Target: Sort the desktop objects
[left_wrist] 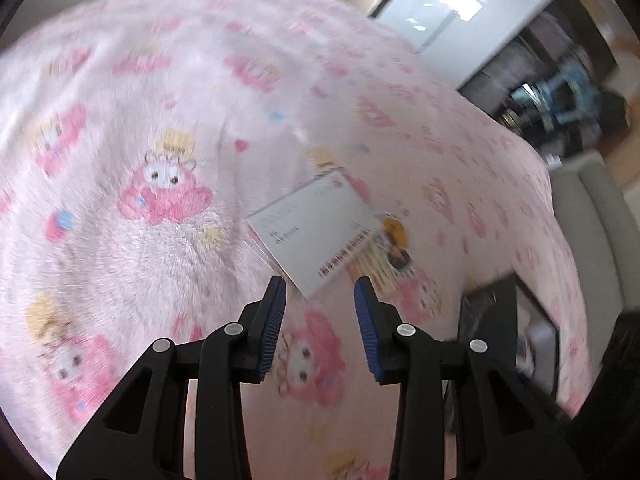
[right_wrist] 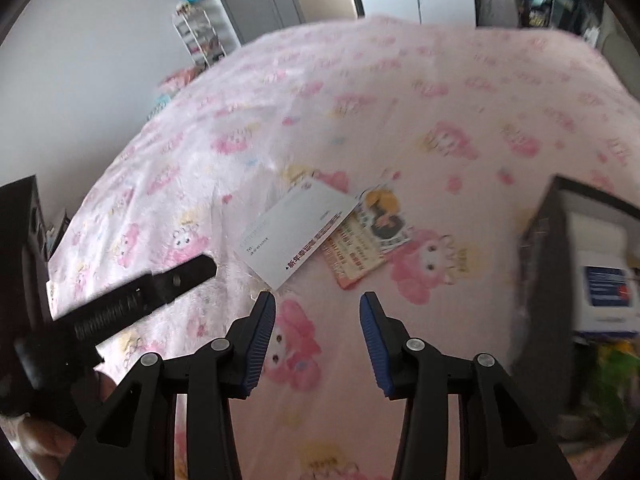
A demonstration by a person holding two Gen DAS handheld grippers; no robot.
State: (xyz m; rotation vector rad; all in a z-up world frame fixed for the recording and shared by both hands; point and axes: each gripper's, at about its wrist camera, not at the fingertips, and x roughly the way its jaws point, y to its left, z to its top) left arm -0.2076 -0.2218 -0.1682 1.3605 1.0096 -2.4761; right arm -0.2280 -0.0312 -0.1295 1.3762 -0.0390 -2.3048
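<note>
left gripper (left_wrist: 320, 292) spread, empty | right gripper (right_wrist: 317, 308) spread, empty | risk: flat white paper envelope (right_wrist: 296, 234) slips on fluffy pink cartoon blanket (right_wrist: 400, 100), pads snag pile

Item count, both wrist views combined:

- White envelope (right_wrist: 298, 232): one, printed with a red line of text along one edge
- Orange-yellow printed card (right_wrist: 354, 250): one, partly under the envelope
- Character picture card (right_wrist: 386, 214): one, overlapping the orange-yellow card
- Black open-topped box (right_wrist: 560, 248): one, at the right edge
- Blue-and-white carton (right_wrist: 608, 296): one, inside that box
- Pink cartoon-print blanket (right_wrist: 440, 92): one
- Claws: two, a left claw (left_wrist: 320, 288) and a right claw (right_wrist: 318, 304), each with two blue-padded fingers
</note>
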